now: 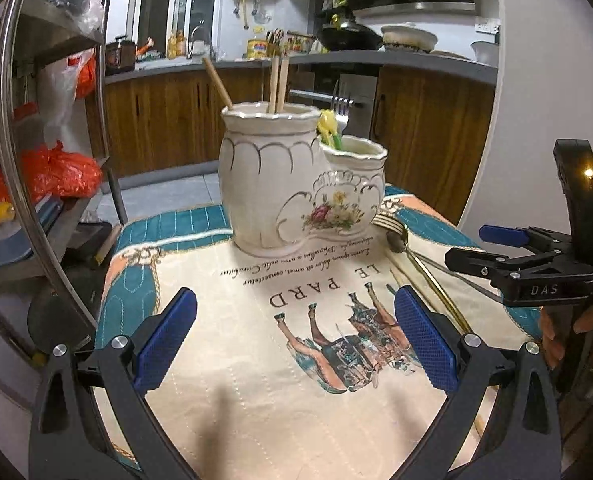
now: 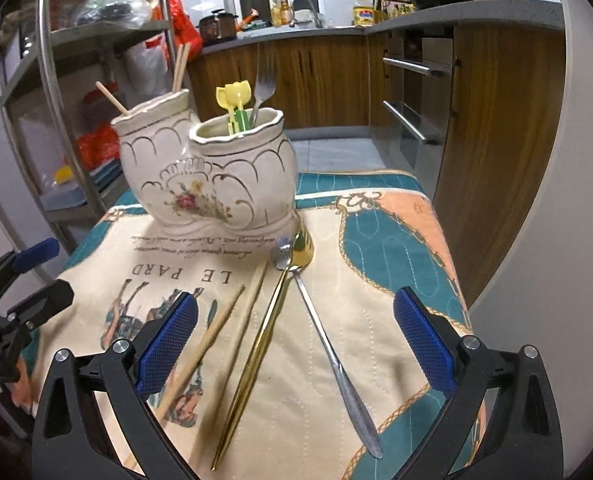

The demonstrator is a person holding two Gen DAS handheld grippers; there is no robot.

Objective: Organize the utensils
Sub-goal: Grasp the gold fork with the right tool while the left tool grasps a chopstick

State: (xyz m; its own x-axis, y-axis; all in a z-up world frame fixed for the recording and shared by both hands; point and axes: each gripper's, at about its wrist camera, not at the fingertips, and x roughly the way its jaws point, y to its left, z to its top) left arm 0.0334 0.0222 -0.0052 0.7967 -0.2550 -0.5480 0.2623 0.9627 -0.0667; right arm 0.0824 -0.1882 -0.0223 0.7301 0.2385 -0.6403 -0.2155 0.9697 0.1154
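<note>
A white ceramic double-pot holder (image 1: 292, 184) (image 2: 212, 176) stands on a printed cloth. Its taller pot holds wooden chopsticks (image 1: 278, 84); the shorter pot holds a steel fork (image 2: 262, 88) and yellow picks (image 2: 234, 98). On the cloth near the holder lie a gold spoon (image 2: 256, 356), a silver spoon (image 2: 328, 352) and two wooden chopsticks (image 2: 212, 340). My right gripper (image 2: 296, 344) hangs open above those utensils, nothing between its blue pads. My left gripper (image 1: 294, 340) is open over bare cloth in front of the holder. In the left wrist view, the right gripper (image 1: 508, 248) shows at the right edge.
The cloth (image 2: 376, 240) covers a small table whose edges drop off on the right and far sides. A metal shelf rack (image 1: 36, 160) with red bags stands to the left. Wooden kitchen cabinets (image 2: 324, 80) and a counter with pots lie behind.
</note>
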